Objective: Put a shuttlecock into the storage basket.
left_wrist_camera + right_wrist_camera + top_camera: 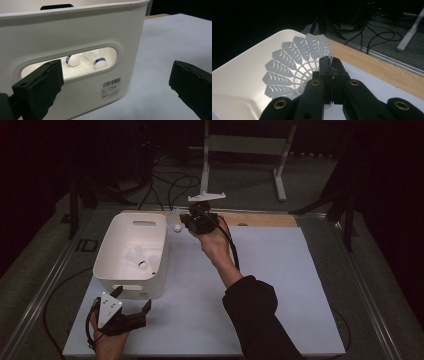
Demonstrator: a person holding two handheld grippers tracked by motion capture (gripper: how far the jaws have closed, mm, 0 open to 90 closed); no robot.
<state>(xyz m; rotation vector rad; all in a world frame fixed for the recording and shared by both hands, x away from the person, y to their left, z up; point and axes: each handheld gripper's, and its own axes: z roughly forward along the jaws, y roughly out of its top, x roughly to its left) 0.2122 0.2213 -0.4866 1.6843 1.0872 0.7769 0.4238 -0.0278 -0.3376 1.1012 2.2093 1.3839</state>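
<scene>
The shuttlecock (294, 67) is up in the air, pinched by the edge of its white plastic skirt between the closed right tongs (332, 67), and there it hangs at the far right corner of the white plastic bin (131, 251). In the high view its cork (176, 228) pokes out to the left of the right tongs (192, 220), just outside the bin's far right rim. So the long axis runs roughly level, cork leading left toward the bin, skirt back at the tongs. That's the relation that matters: the bin's open mouth lies to the left of and a little nearer than the shuttlecock, so by my reading a short carry left over the rim comes before any release.

Inside the bin, two shuttlecocks (86, 60) already lie on the floor, blue-banded corks showing through the handle slot in the near wall. A barcode label (111, 87) sits under that slot.

Down at the near left, the left tongs (131, 300) stand wide open and empty, low over the white desk (280, 285), just in front of the bin's near wall. The right hand (212, 242) is plainly the one placed for this drop. Beyond the desk's wooden far edge (265, 219), cables and a stand's feet lie on the floor.
</scene>
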